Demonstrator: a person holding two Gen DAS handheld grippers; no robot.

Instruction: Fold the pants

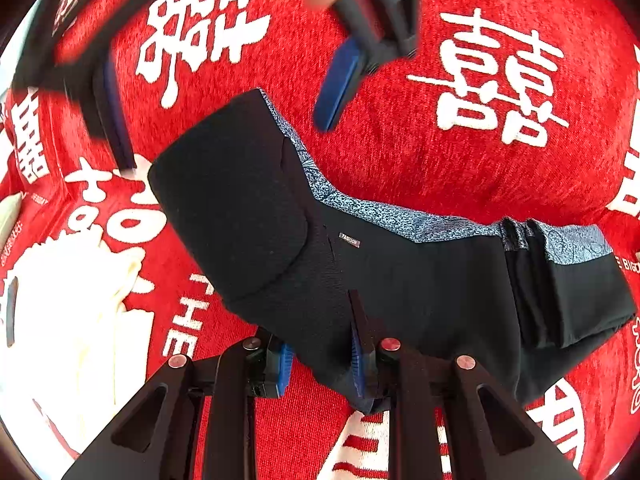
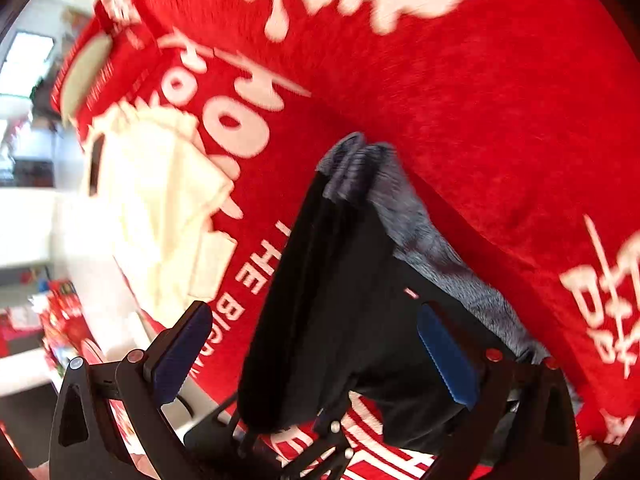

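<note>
A cream-white garment (image 1: 76, 300) is laid at the left on a red blanket (image 1: 460, 176) printed with white characters. Just right of it, the black pants (image 1: 360, 264) are spread across the middle of the blanket, folded into a band, with a blue-grey patterned lining (image 1: 400, 216) shown along the upper edge and a small label near the centre. The left gripper (image 1: 320, 364) is seen at the lower edge of its own view, its jaws narrowed and closed on the near edge of the pants. The right gripper (image 1: 228, 100) is held above the pants, blurred, its blue pads (image 1: 338, 84) set wide apart with nothing gripped; in its own view the pants are seen between the spread fingers, untouched.
</note>
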